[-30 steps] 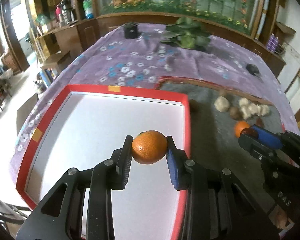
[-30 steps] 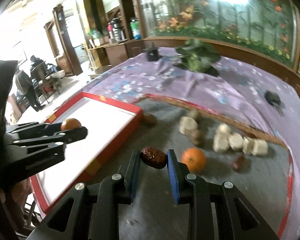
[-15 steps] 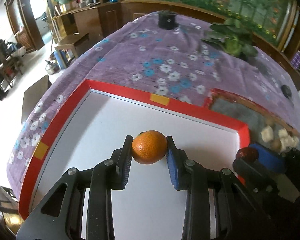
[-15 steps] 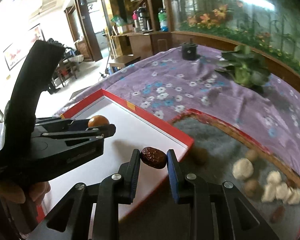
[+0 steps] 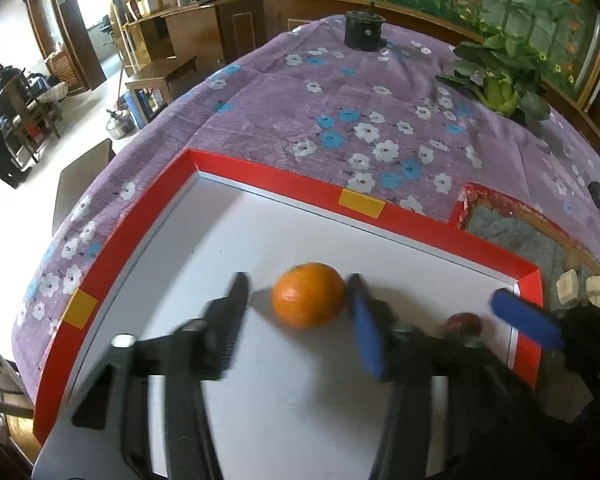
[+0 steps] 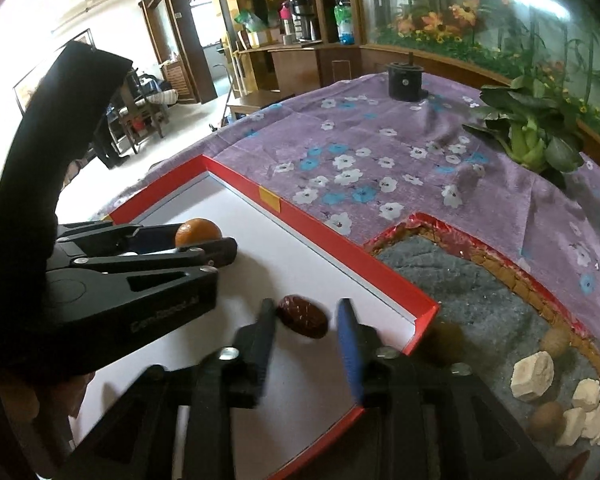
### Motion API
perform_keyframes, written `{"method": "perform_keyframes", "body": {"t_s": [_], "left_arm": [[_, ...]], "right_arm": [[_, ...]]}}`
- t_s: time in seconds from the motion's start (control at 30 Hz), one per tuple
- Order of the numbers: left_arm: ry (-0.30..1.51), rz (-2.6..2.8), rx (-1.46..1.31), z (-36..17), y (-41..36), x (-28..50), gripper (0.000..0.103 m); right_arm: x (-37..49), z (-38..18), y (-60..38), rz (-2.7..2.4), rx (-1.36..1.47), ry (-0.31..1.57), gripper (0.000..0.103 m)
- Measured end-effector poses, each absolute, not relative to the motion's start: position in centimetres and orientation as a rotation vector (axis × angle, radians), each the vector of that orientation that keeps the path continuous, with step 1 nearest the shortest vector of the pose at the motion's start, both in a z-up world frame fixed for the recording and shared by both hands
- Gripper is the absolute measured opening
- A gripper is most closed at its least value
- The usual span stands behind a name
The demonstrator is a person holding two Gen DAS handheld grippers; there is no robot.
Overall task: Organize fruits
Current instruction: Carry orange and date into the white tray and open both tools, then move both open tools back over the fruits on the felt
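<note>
Both jaws have just been opening: I am releasing the orange [image 5: 307,300] from the left gripper [image 5: 298,312] and the date [image 6: 303,317] from the right gripper [image 6: 306,338] into the red tray [image 5: 284,186].

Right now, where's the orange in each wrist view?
Left wrist: orange at centre, between the left tongs' opened fingers, on the white floor of the red-rimmed tray.
Right wrist: orange at left of centre, partly hidden behind those tongs.
Shared landmark: yellow tape patch on the tray's far rim.
</note>
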State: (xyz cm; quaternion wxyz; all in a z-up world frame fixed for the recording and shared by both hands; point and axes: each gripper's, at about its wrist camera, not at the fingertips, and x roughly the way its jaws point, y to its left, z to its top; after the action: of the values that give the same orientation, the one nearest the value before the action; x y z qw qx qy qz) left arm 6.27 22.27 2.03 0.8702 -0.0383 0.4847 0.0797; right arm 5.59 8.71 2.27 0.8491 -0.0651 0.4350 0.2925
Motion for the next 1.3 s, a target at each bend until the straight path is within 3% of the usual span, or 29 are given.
{"method": "perform_keyframes", "body": {"t_s": [0.67,0.77,0.87,1.3], "left_arm": [[0.87,0.029,-0.052,7.4,15.2,-1.1,0.058],[0.874,-0.018,-0.043,7.6,13.3,-1.9,0.059],[0.892,-0.07,-0.038,7.3,11.5,-2.4,0.067],[0.949,-0.185,0.028,5.5,3.8,-2.2,0.067]], "right_arm": [[-3.6,7.3,-0.8,0.478,-0.097,0.795,0.052],[-5.1,7.4,-3.2,0.441,-0.094,0.79,0.052],[-6.5,7.0,-6.1,0.403,-0.069,0.799,0.052],[-9.5,5.8,-15.2,0.249,0.039,0.791,0.053]]}}
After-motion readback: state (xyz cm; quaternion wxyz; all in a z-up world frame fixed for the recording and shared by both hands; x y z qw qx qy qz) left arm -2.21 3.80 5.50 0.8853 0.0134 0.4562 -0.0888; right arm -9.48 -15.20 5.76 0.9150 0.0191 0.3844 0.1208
